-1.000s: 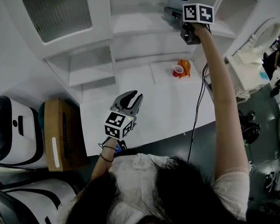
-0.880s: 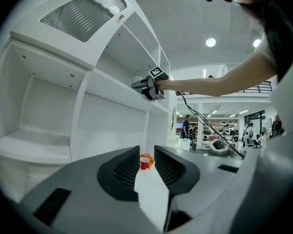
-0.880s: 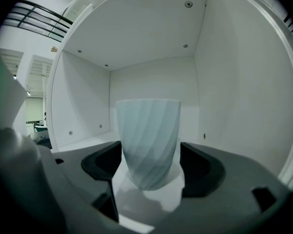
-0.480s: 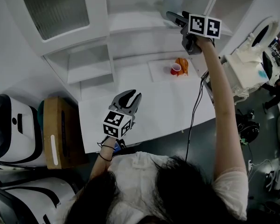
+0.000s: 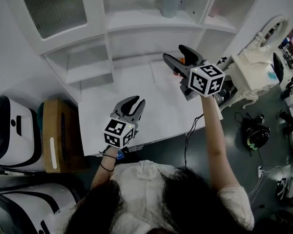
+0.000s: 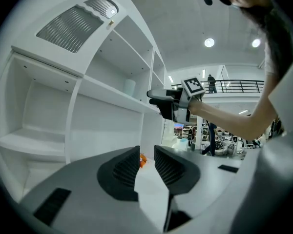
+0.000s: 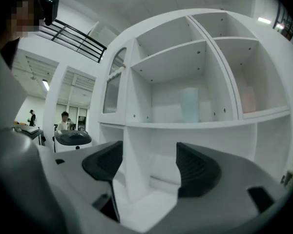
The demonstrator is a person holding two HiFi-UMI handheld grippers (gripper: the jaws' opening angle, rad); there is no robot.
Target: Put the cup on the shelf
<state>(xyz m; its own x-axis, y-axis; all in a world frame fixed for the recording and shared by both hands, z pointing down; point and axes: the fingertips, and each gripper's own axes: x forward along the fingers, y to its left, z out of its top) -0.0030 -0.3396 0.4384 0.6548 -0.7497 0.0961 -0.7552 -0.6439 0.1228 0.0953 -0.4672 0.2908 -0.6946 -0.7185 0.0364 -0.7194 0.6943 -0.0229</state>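
Observation:
A pale blue cup (image 5: 172, 2) stands upright on the upper shelf (image 5: 136, 19) of the white cabinet, with nothing touching it. In the right gripper view the cup (image 7: 189, 105) shows straight ahead in a middle compartment. The left gripper view catches it (image 6: 130, 87) on the shelf above. My right gripper (image 5: 178, 56) hangs open and empty over the table's far side, well below and in front of the cup. My left gripper (image 5: 130, 103) hovers low over the white table (image 5: 151, 116) near its front edge, empty, with only a narrow gap between its jaws.
An orange item (image 6: 143, 159) lies at the back of the table, mostly hidden behind the right gripper in the head view. A cardboard box (image 5: 58, 140) and white machines (image 5: 10, 130) stand left of the table. Another white machine (image 5: 256, 69) and cables are at the right.
My right gripper has pulled back and down from the upper shelf toward the table, leaving the cup standing on the shelf. The left gripper has barely moved.

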